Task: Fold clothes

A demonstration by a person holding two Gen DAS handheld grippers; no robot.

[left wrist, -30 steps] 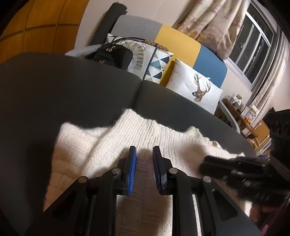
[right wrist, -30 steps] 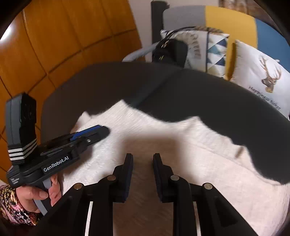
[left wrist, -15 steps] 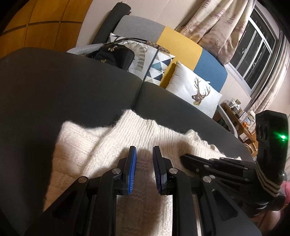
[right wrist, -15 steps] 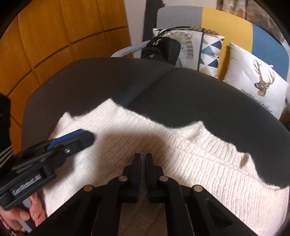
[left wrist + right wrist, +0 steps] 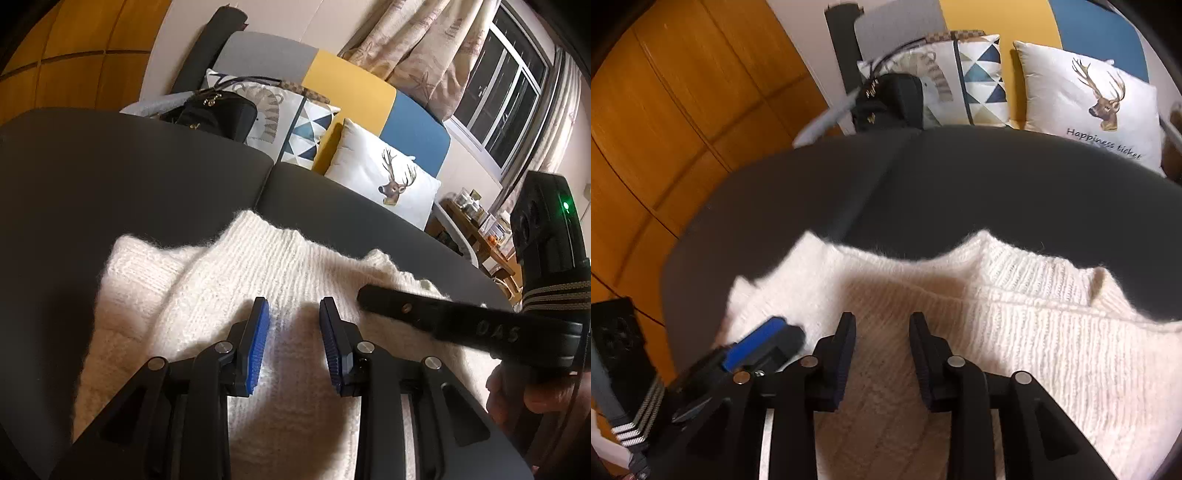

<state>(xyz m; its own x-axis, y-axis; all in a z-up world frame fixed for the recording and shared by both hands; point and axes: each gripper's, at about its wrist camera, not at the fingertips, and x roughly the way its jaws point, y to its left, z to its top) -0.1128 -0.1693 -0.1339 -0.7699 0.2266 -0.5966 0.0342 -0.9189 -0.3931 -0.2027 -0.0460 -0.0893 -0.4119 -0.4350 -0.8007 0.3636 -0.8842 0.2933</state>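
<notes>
Background: orange wood-panel wall on one side, grey/yellow/blue colour-block sofa behind, beige patterned curtains beside a dark window. Dark grey two-piece surface, seam running away from the cameras, takes up most of both views. Cream chunky-knit sweater lies flat on the near part of the surface, one fuzzy edge crossing the seam; ribbed collar shows in the right wrist view, a folded-over layer at the sweater's left edge in the left wrist view. White square cushion with a stag-head print leans on the sofa, next to a geometric triangle-print cushion and a small black handbag with gold fittings. Left tool: blue-padded jaws have just been opening, now spread a little, sweater under the gap, nothing pinched. Right tool: jaws have just been opening, now slightly spread over the knit, pads not pressing on cloth. Both tools sit just beside each other over the sweater's near middle. Person's hand grips the right tool's handle at the frame edge.
</notes>
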